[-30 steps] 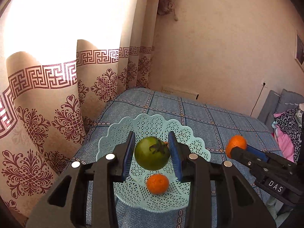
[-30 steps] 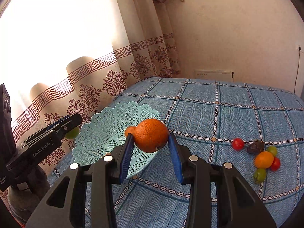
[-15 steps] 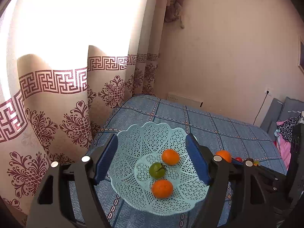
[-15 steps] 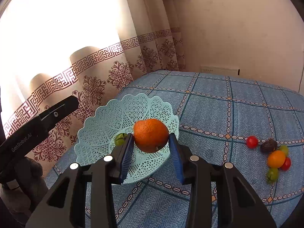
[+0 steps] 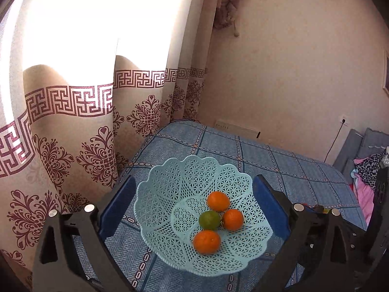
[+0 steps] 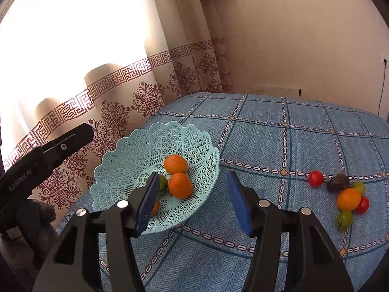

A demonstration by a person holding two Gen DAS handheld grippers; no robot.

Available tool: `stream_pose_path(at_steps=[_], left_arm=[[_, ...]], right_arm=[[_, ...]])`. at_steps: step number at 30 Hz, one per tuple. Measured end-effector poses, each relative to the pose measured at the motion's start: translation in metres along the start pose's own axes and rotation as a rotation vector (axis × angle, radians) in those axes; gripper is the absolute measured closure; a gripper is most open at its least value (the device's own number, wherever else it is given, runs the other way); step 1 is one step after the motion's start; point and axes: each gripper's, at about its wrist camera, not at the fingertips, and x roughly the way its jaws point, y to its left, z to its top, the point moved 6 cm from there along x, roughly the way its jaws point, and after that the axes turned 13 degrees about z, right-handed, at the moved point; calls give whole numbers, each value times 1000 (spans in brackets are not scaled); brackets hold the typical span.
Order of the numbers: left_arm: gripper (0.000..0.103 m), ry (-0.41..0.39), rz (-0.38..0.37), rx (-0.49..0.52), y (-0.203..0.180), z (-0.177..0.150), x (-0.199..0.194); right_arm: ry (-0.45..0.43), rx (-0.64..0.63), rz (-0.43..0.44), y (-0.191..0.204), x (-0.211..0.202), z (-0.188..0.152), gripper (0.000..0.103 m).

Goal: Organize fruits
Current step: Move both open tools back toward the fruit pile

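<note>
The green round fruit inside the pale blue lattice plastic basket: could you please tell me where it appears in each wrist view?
Left wrist: the green round fruit lies at the basket's centre, ringed by three oranges.
Right wrist: it peeks out left of the nearer orange, partly hidden behind that tool's left finger.
Shared landmark: the pale blue lattice plastic basket.
</note>
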Motion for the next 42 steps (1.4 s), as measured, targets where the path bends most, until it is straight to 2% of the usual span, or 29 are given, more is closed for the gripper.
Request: stream_pose_path(at_steps=[4, 6, 8, 22, 42], left_arm=[[3, 8, -3, 0, -2, -1, 2], [3, 13, -3, -5, -1, -2, 3], [3, 16, -5, -11, -1, -2, 4], [3, 22, -17, 5, -9, -6, 4], [3, 41, -52, 79, -42, -21, 3]], right_arm=[[-2, 9, -9, -8, -4, -3, 45], [-4, 14, -16, -11, -6, -5, 38], [-7, 17, -23, -16, -8, -8, 36], [-3, 23, -78, -37, -18, -12, 36], [-35, 135, -220, -123, -73, -29, 36]])
